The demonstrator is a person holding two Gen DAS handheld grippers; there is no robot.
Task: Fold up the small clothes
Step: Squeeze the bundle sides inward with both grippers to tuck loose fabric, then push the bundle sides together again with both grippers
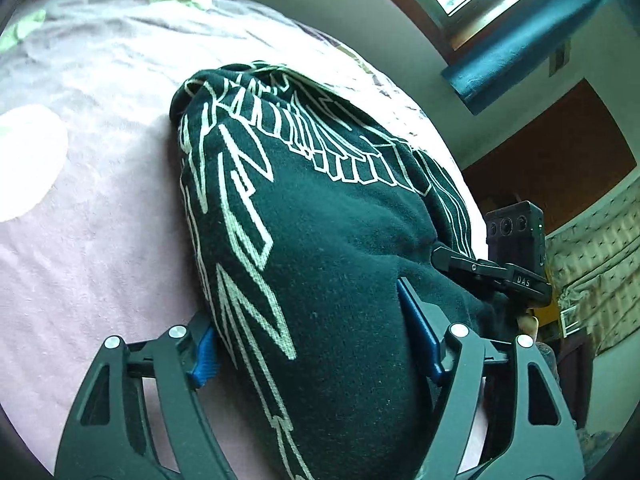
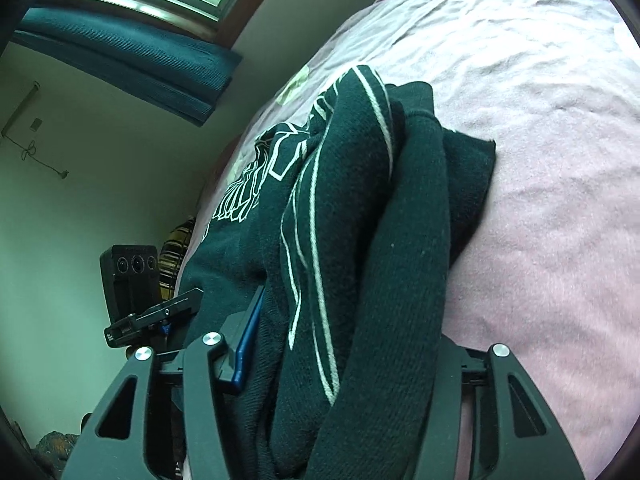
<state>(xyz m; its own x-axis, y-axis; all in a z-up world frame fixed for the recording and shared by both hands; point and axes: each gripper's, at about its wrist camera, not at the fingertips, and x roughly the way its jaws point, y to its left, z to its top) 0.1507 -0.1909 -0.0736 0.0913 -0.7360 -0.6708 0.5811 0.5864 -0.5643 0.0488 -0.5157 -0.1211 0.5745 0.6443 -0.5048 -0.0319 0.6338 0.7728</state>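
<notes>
Both the left gripper (image 1: 316, 344) and right gripper (image 2: 340, 340) clamp bunched folds of the dark green sweater (image 1: 320, 220) between half-spread jaws, above the pink bed (image 1: 100, 240).

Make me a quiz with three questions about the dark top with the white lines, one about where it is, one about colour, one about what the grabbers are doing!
1. Where does the garment lie?
A. on the pink bedspread
B. on a wooden chair
C. in a basket

2. What colour are the gripper pads?
A. red
B. blue
C. yellow

3. What sits between the jaws of the left gripper and the right gripper?
A. nothing
B. a sock
C. the garment

Key: 1 A, pink cloth surrounds it; 2 B, blue pads show beside the fabric; 3 C, dark fabric fills both gaps.
</notes>
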